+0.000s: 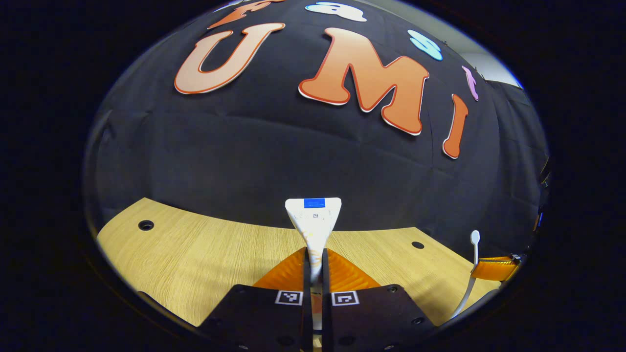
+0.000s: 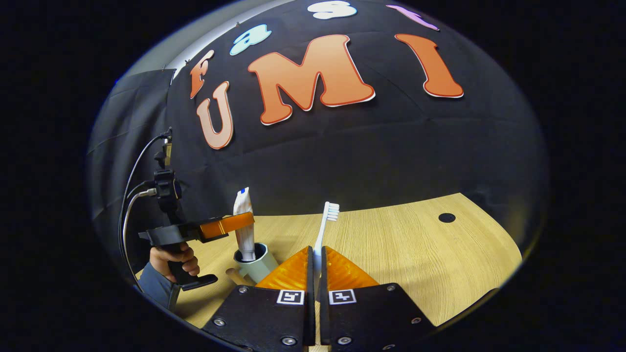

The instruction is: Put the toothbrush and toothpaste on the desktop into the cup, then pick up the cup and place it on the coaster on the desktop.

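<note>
**Holding toothpaste and toothbrush upright over the surface**

Left gripper view: the left gripper (image 1: 315, 266) is closed tight on the toothpaste (image 1: 314, 220), both fingers pressing its narrow lower part while the flat crimped end stands up above them. Behind it lies the wooden surface (image 1: 205, 249). At the far right edge the toothbrush (image 1: 473, 254) stands upright, held in the right gripper (image 1: 496, 269), whose fingers reach in from the side.

Right gripper view: the right gripper (image 2: 315, 274) is closed on the toothbrush (image 2: 325, 230), both fingers pressing the handle; the bristled head points up. To the left, the left gripper (image 2: 230, 225), held by a hand (image 2: 173, 259), clamps the toothpaste (image 2: 244, 220) roughly upright, its lower end down inside the cup (image 2: 257, 261). The cup stands on the surface (image 2: 401, 254), near the right gripper's fingers. A rounded wooden piece (image 2: 234, 276), partly hidden, lies just beside the cup's base; what it is cannot be told.
</note>
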### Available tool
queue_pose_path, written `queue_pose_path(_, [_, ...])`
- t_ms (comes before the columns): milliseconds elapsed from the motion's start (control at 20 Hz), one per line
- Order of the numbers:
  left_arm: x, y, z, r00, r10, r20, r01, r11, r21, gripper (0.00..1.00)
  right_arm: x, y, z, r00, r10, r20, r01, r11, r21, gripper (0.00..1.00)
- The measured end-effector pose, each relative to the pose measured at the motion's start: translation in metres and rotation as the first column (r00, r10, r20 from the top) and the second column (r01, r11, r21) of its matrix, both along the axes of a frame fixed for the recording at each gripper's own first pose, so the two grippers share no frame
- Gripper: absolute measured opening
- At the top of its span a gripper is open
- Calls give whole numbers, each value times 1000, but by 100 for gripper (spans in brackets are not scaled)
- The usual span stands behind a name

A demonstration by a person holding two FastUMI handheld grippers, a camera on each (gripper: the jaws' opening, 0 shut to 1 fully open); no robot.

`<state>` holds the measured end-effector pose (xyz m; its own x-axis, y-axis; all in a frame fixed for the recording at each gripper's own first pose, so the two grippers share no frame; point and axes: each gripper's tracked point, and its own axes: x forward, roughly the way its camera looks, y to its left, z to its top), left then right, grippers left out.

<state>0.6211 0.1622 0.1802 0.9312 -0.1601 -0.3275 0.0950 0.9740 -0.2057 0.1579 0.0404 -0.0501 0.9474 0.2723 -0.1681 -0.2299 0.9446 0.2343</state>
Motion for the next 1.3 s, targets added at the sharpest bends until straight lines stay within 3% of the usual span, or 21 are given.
queue_pose_path(300, [-5,5,-21,998,5,-55,-6,1000,-21,7,1,10,15,999,-5,39,5,1000,5,4])
queue_pose_path(450, [-8,9,-17,999,15,-47,-13,999,43,8,-4,18,30,997,-2,82,1,1000,17,4])
queue_pose_path(600, [-18,0,-10,999,-38,-39,39,999,30,12,-2,23,33,996,-4,92,3,1000,7,4])
queue_pose_path(950, [-34,-3,-26,994,-70,-88,71,997,10,52,13,38,31,996,-8,85,6,1000,26,4])
queue_pose_path(1000, [-39,-3,-25,993,-82,-86,83,997,4,54,16,40,31,996,-8,89,5,1000,31,4])
queue_pose_path(1100, [-48,-2,-21,993,-93,-73,94,995,17,70,24,46,32,995,-11,98,6,999,54,4])
queue_pose_path(1150, [-53,0,-20,993,-95,-68,97,995,27,84,28,50,34,995,-9,102,2,998,67,4])
queue_pose_path(1250, [-62,7,-12,995,-87,-46,89,995,43,96,40,54,39,993,-15,121,6,997,81,4])
queue_pose_path(1300, [-64,12,-6,996,-78,-33,80,996,46,96,45,57,45,990,-20,137,8,996,85,4])
